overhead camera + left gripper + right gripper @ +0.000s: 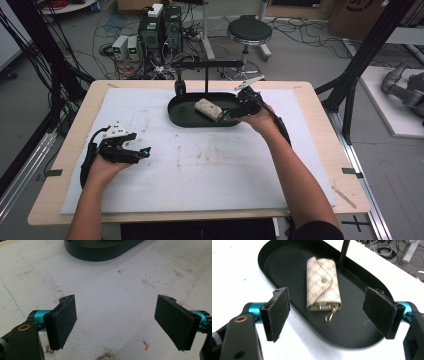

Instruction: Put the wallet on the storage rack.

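Cream patterned key pouch with a snap flap (323, 285) lies flat in the black oval metal tray (367, 325), centre of the right gripper view, its gold clasp (329, 315) spilling out of the open end toward me. In the high view the tray sits at upper centre of the frame on the white foam-covered bench (200, 170), with a thin black post (206, 77) rising from its far side.

My right gripper (325, 315) hovers over the tray's near end, fingers (278, 312) spread wide and empty, the pouch between them but farther in. My left gripper (115, 322) rests low at the left of the high view, fingers likewise wide over bare foam.

The risk I judge: closing on the pouch's end could catch only the loose clasp, so the pouch swings or slips. A finger could also strike the tray rim and shove the tray, or knock the post.

I cannot tell what hangs inside the pouch, nor what the post carries; the tray's near edge is cut off by my fingers.
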`<state>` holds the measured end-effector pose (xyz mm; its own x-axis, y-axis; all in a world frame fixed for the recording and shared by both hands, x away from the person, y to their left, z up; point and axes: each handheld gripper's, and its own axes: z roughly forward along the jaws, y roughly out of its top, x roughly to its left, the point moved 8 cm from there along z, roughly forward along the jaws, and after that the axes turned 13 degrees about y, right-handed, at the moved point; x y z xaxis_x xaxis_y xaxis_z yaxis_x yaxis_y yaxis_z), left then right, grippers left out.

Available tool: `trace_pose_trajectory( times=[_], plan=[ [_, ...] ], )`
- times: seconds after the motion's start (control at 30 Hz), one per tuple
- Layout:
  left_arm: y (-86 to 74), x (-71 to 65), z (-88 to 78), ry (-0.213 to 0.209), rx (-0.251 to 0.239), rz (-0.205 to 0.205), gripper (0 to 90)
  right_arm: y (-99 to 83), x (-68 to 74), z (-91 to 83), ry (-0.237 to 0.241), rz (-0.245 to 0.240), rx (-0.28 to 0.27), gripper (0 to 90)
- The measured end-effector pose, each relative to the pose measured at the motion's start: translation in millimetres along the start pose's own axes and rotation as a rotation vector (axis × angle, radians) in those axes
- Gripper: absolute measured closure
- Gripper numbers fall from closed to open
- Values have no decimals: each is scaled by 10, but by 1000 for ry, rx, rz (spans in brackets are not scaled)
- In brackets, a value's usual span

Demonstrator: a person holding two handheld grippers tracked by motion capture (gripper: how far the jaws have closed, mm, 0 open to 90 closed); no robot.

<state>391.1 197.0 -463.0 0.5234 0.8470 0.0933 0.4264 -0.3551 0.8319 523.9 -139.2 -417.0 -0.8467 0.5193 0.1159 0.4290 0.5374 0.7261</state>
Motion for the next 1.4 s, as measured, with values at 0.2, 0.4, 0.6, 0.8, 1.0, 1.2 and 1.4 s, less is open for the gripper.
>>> trace_pose_trajectory(
  times=[0.2, 0.4, 0.6, 0.8, 1.0, 1.2, 1.4],
  plan=[
    [17, -23, 7, -4, -5, 5, 180, -119, 81, -247, -1, -3, -48, 207],
    [36, -46, 14, -9, -19, -2, 180, -280, 157, -427, -12, -11, -91, 206],
    [40, -48, 10, -9, -22, -4, 179, -446, 250, -551, 0, -16, -152, 206],
    [40, -59, 19, -9, -26, -8, 179, -662, 297, -653, 3, 6, -192, 206],
    [50, -81, 29, -15, -36, -15, 179, -876, 343, -718, -4, 30, -227, 206],
    [34, -83, 51, -16, -27, -22, 178, -1073, 384, -774, -20, 62, -286, 206],
    [34, -88, 68, -20, -42, -45, 178, -1299, 373, -761, -51, 95, -305, 205]
  ],
)
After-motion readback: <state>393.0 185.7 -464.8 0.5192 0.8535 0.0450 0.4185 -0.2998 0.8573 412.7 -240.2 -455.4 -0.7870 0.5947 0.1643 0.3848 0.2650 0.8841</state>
